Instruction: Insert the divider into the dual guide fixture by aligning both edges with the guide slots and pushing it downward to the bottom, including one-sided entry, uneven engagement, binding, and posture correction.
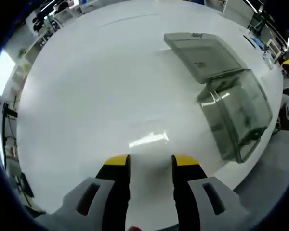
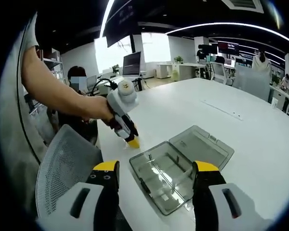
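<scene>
Left fingers: the left gripper (image 1: 151, 161) has yellow-tipped jaws spread apart with nothing between them, over bare white tabletop
Right fingers: the right gripper (image 2: 154, 168) has its jaws set wide and empty, hanging above the near end of the clear box
Left gripper from the right gripper view: the left gripper (image 2: 133, 142) points its yellow tip down at the table, just beside the box's near-left corner; whether it touches the surface cannot be told
Clear box: the clear box (image 1: 238, 115) lies on the table with its hinged lid (image 1: 202, 55) folded flat open beside it; in the right gripper view the clear box (image 2: 161, 175) shows thin clear pieces inside, too faint to tell whether one is the divider
Edges: the box sits close to the table (image 1: 111, 86) edge on the right of the left gripper view
Open room: a broad stretch of bare white top spreads ahead and left of the left jaws
Surroundings: a mesh chair (image 2: 67, 163) stands just beside the table edge
</scene>
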Demonstrator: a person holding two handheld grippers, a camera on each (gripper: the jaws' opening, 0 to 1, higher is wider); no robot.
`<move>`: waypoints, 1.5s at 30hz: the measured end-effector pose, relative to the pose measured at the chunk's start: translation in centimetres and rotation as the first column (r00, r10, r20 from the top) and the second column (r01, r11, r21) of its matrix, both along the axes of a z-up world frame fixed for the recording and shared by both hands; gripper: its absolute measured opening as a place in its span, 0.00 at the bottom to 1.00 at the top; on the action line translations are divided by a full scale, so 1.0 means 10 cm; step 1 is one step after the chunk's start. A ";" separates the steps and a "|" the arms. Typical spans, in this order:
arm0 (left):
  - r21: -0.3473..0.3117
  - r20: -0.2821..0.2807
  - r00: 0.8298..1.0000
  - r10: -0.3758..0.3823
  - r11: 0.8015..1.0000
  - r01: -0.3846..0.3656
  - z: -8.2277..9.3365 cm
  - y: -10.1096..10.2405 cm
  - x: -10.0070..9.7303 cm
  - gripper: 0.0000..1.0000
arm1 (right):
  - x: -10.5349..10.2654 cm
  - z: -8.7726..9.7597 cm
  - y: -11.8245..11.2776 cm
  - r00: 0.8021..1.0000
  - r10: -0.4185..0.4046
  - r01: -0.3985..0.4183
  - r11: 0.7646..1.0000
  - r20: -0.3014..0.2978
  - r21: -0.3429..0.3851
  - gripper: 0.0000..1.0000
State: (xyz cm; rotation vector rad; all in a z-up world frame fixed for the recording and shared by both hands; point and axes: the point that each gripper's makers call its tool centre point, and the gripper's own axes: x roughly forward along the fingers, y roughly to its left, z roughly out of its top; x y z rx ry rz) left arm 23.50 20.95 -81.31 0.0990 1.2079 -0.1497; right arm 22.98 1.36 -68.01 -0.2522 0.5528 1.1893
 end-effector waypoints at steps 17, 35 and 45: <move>-0.006 -0.078 0.994 -0.072 0.997 0.072 -0.01 -0.05 -0.07 0.33 | 0.01 -0.01 -0.03 1.000 -0.002 0.002 1.000 -0.004 0.008 0.58; 0.040 -0.075 0.993 -0.087 0.995 0.090 -0.02 -0.05 -0.09 0.32 | -0.02 -0.01 -0.11 1.000 -0.010 0.010 1.000 -0.008 0.016 0.58; 0.026 -0.081 0.994 -0.079 0.996 0.081 0.01 -0.06 -0.12 0.30 | -0.03 -0.01 -0.15 1.000 -0.008 0.008 1.000 -0.008 0.018 0.58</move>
